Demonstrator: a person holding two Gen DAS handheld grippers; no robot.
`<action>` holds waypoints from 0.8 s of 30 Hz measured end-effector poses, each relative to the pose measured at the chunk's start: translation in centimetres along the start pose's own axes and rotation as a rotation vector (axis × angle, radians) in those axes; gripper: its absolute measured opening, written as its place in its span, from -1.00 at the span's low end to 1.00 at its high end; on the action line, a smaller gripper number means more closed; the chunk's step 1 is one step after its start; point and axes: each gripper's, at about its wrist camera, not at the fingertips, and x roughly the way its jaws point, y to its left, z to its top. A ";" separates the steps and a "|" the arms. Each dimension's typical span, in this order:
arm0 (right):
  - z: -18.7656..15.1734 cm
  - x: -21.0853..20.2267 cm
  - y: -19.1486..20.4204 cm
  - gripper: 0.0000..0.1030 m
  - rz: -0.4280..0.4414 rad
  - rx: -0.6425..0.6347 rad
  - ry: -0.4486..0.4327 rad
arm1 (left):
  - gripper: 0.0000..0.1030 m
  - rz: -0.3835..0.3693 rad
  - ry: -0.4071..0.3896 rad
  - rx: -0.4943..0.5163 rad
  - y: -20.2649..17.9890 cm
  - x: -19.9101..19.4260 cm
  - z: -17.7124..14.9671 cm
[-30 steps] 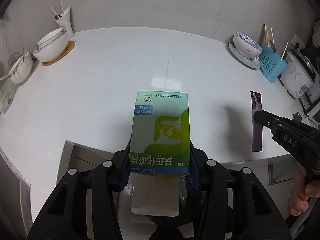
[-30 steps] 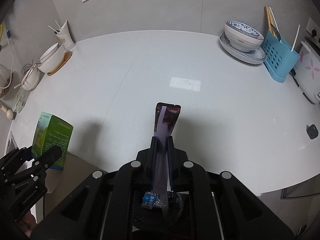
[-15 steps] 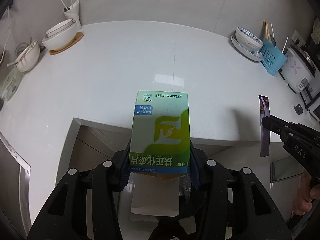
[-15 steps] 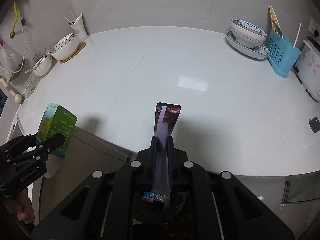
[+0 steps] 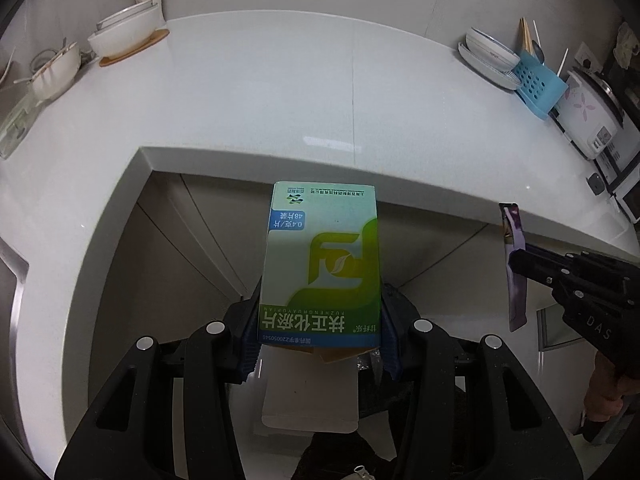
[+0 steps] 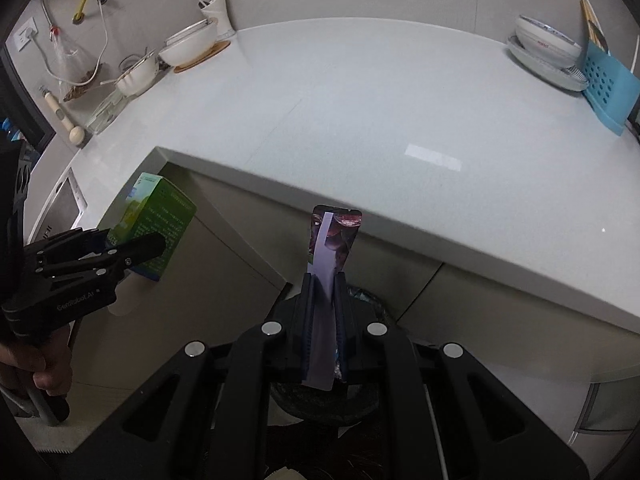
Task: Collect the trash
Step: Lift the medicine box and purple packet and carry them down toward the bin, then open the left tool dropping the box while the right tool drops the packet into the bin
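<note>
Left wrist camera looks forward along its claw [image 5: 320, 328], off the edge of the white desk [image 5: 280, 92], facing the back wall from below the rim. Right wrist camera sits alongside, same heading, over its own claw [image 6: 325, 312]. Both share the desk and the blue rack [image 5: 538, 88] [image 6: 608, 88], and each catches the other claw at its side.

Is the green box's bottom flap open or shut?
Open: under the green box, clamped in the left gripper, a white flap hangs loose.

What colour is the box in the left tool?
Green and white with a blue label, the box shows best in the left wrist view.
</note>
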 end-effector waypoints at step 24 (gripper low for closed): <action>-5.8 11.1 0.6 -0.53 -0.018 -0.017 0.192 | -0.10 -0.044 0.160 -0.006 1.1 8.4 -6.2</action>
